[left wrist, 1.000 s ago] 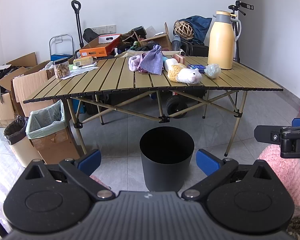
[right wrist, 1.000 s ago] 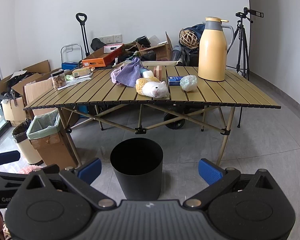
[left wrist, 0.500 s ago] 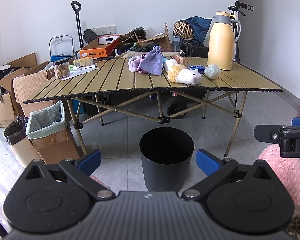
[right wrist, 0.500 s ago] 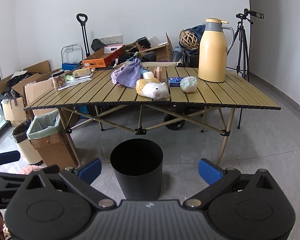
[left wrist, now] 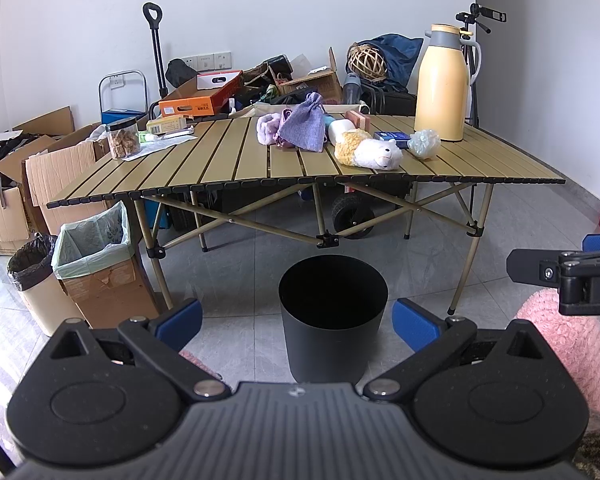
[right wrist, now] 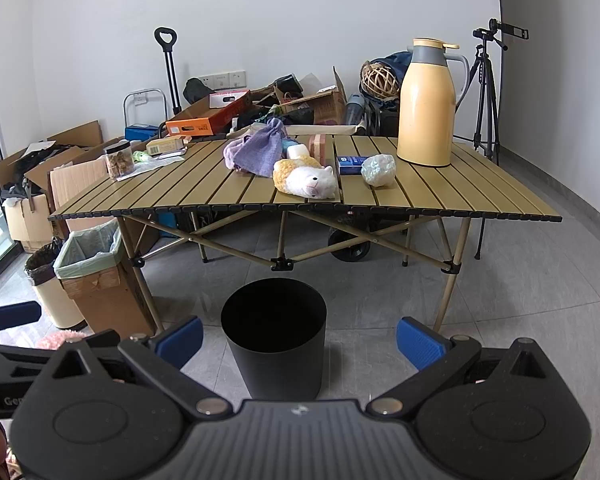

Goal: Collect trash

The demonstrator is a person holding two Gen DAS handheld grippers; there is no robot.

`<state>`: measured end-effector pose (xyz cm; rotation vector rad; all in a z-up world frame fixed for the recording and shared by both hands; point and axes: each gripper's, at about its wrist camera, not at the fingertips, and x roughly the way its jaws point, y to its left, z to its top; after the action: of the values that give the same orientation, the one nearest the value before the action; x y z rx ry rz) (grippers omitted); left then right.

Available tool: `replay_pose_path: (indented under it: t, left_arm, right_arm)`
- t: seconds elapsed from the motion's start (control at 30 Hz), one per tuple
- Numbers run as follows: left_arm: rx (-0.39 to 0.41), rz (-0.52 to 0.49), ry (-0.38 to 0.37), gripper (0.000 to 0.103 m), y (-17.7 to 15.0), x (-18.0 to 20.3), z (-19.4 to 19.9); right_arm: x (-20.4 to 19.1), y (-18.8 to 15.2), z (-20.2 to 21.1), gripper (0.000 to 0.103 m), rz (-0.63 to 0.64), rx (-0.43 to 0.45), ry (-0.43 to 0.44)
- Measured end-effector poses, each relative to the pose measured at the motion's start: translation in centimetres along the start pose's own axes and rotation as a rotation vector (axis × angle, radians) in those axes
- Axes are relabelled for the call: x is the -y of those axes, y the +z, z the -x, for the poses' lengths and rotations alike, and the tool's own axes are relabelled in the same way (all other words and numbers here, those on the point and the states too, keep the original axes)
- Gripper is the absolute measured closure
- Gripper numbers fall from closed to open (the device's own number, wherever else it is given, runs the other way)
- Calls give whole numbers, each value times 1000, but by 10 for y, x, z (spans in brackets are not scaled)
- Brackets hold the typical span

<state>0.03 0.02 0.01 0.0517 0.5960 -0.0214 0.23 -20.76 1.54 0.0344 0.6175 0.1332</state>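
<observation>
A black round bin (left wrist: pixel 333 318) (right wrist: pixel 275 338) stands on the floor in front of a slatted folding table (left wrist: pixel 220 164) (right wrist: pixel 204 188). On the table lie a crumpled clear plastic wad (left wrist: pixel 423 143) (right wrist: pixel 378 169), a plush toy (left wrist: pixel 367 153) (right wrist: pixel 305 178), a purple pouch (left wrist: pixel 304 126) (right wrist: pixel 260 150), a small blue box (left wrist: pixel 392 136) (right wrist: pixel 350 164) and a snack jar (left wrist: pixel 123 138) (right wrist: pixel 120 160). My left gripper (left wrist: pixel 296 322) and right gripper (right wrist: pixel 299 338) are both open and empty, held low, well short of the table.
A tall yellow thermos (left wrist: pixel 442 84) (right wrist: pixel 426 104) stands at the table's far right. A lined cardboard box (left wrist: pixel 96 268) (right wrist: pixel 94 276) and a small bin (left wrist: pixel 36 280) sit by the left table leg. Boxes and clutter fill the back wall; a tripod (right wrist: pixel 486 92) stands at right.
</observation>
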Motion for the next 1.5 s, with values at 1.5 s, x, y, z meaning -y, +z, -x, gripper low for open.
replay_pose_path:
  t: [1.5]
  left_arm:
    - [36, 2, 12, 0, 13, 0, -2]
  right_arm:
    - [-5, 13, 0, 0, 20, 55, 28]
